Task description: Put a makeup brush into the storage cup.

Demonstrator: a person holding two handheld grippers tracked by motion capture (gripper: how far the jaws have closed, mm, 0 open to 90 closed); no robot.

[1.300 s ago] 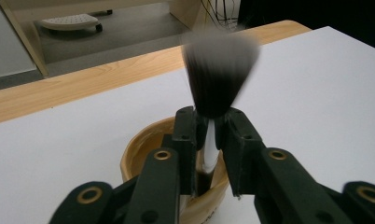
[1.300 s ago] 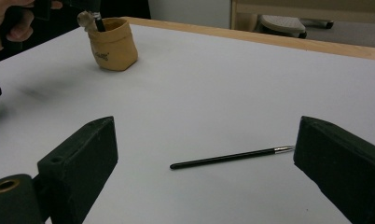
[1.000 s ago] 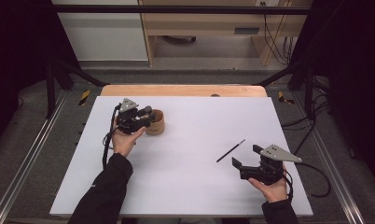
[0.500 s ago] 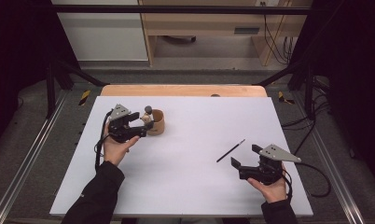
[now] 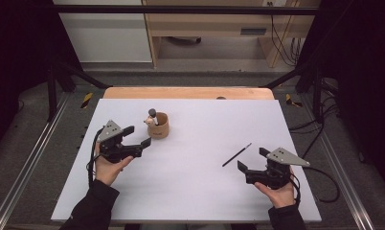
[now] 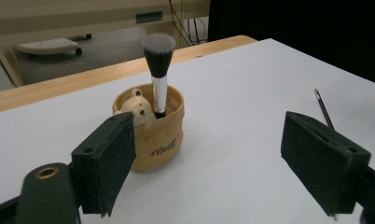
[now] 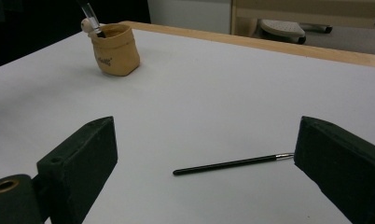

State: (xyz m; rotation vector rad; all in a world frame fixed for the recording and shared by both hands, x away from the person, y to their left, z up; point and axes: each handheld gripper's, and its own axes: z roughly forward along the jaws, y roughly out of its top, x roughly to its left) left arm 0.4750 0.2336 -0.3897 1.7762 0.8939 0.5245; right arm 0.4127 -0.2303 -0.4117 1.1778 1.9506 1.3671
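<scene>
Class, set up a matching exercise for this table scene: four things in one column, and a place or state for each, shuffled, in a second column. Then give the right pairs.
Things:
1. makeup brush
2. thin black pencil
3. tan cup
4. left tongs

Places or states:
A. lying flat on the white board, in front of the right tongs
B. open, nothing between the jaws
C. standing upright, bristles up
D. bears a small bear figure at its rim

Pairs: 1-C, 2-A, 3-D, 4-B
</scene>
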